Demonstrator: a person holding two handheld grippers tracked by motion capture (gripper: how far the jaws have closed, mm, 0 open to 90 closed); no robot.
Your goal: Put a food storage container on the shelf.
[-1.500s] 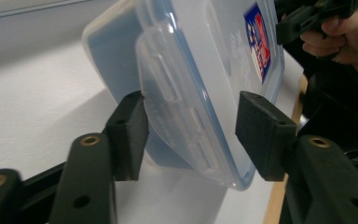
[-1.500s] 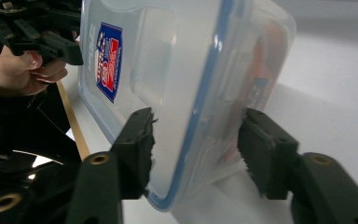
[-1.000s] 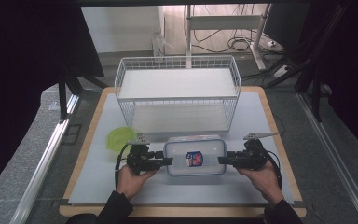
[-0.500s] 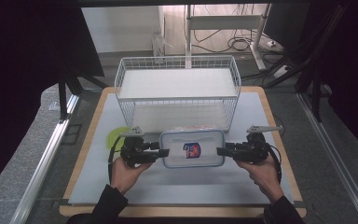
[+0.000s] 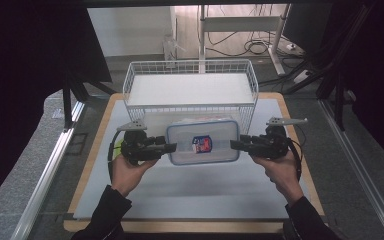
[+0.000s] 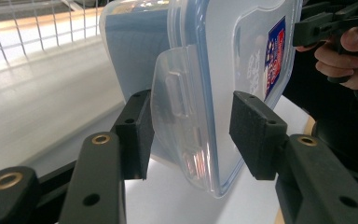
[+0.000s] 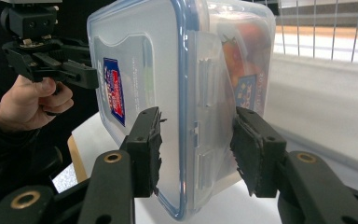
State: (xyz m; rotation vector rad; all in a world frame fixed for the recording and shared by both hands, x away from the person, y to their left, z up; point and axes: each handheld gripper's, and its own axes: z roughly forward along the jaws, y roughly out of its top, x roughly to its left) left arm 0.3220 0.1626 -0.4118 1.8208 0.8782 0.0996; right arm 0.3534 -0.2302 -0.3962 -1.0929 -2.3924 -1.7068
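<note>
step: we carry the lidded container [image 5: 203,142] with 2 claws toward the wire basket [image 5: 190,90]; our read, it goes onto the basket's white shelf.
container: clear box, blue-rimmed lid, red-blue sticker on top, held level above the worktop [image 5: 180,195], its far edge just in front of the basket's front wire wall.
left claw [image 5: 170,148]: on the container's left end; in the left gripper view the pads [image 6: 137,135] straddle the lid's side latch [image 6: 179,121], 1 pad looks in contact, the other shows a gap, so we call it loosely pinching, not clamped hard.
right claw [image 5: 236,145]: pinching the right end across lid and base; in the right gripper view both pads [image 7: 251,149] sit against the plastic.
grip tip: we firm up the left pinch first; a latch flap can flex or pop open under load.
motion tip: we keep both hands at equal height and spacing, lift until the base clears the front rim, then move forward.
risk: uneven squeeze tilts the box; contents shift.
placement: we lower flat, open both claws together.
</note>
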